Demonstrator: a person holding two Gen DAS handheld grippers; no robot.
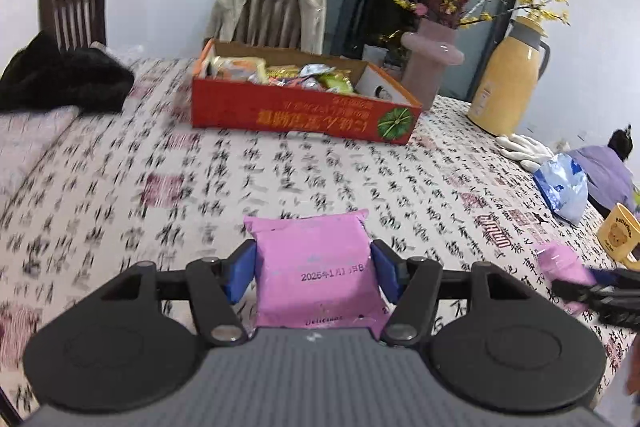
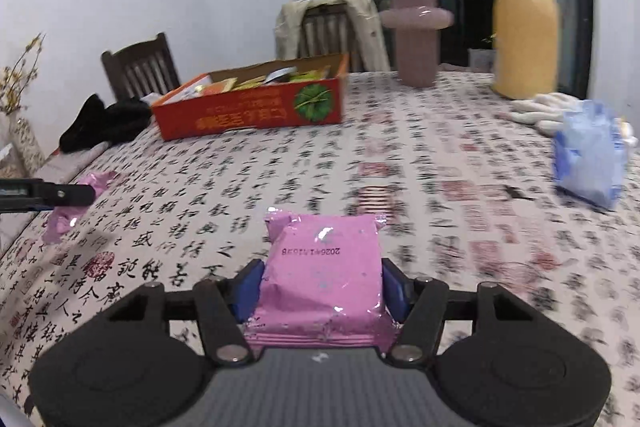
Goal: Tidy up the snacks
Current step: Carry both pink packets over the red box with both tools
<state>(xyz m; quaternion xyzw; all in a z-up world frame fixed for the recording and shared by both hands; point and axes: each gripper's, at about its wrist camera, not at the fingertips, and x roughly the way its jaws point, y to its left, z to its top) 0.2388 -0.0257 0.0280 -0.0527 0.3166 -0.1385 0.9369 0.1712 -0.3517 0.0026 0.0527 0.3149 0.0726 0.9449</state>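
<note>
Foil is what we meet first in the left wrist view: a glossy pink snack packet, pillow-shaped with crimped ends, clamped between the blue pads of the left tongs. Its printed date begins "2026", and a partly hidden word, perhaps "Delicious", sits near its lower edge. Ahead of these tongs, well apart, stands an open red cardboard box with upside-down yellow characters and a green round emblem, filled with mixed wrappers. Right of the box we see a smooth pink vase and a yellow thermos jug; further right, a blue-white plastic bag and a yellow bear mug. The desk wears a cloth printed with black calligraphy.

From the right wrist view, the right tongs grip a second pink packet, shiny and crinkled, date stamp reading inverted. Far ahead and left of them lies the box; a dark chair stands behind it. White gloves lie ahead to the right.
</note>
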